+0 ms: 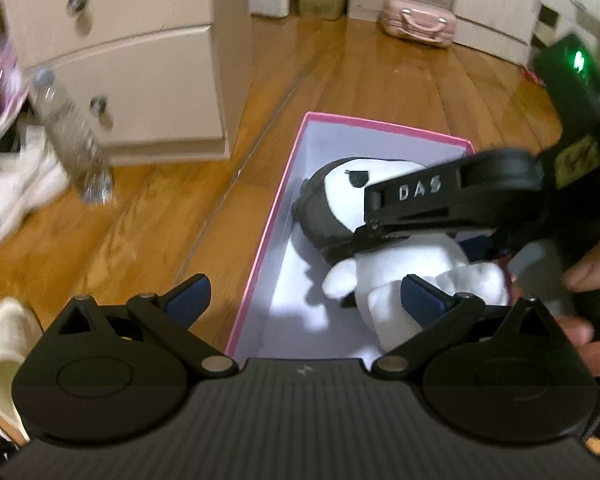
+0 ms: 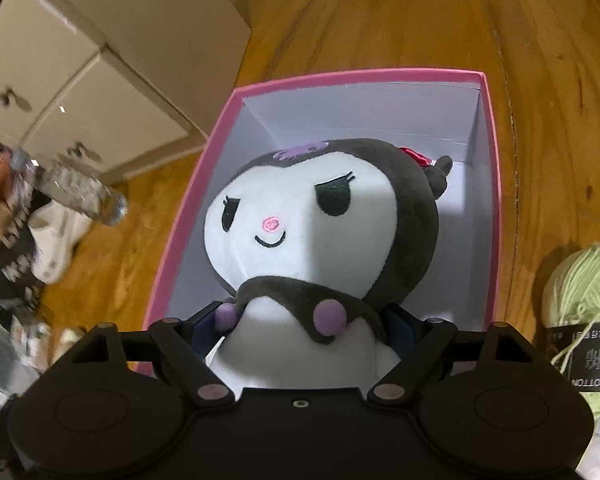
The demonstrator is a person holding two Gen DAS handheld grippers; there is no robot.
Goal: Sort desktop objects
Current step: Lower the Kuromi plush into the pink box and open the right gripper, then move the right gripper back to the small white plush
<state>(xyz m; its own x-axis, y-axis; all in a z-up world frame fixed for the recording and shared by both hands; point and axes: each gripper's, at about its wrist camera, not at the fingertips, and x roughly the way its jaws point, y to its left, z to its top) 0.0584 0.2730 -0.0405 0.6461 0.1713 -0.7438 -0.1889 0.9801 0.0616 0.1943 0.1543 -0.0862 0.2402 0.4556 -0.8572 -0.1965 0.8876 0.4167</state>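
Observation:
A black-and-white plush doll [image 2: 312, 224] lies inside a pink-rimmed box [image 2: 494, 160] with a white inside. My right gripper [image 2: 304, 332] is shut on the plush doll's body, its blue pads pressed to both sides. In the left wrist view the plush doll [image 1: 384, 264] lies in the box [image 1: 276, 208] with my right gripper across it. My left gripper [image 1: 306, 300] is open and empty above the box's near end, its left pad outside the pink rim.
A green yarn ball [image 2: 584, 300] lies right of the box. A clear plastic bottle [image 1: 68, 128] and white shoes [image 1: 16, 188] lie on the floor to the left by a cream drawer cabinet [image 1: 120, 60]. A pink case [image 1: 418, 22] stands far back.

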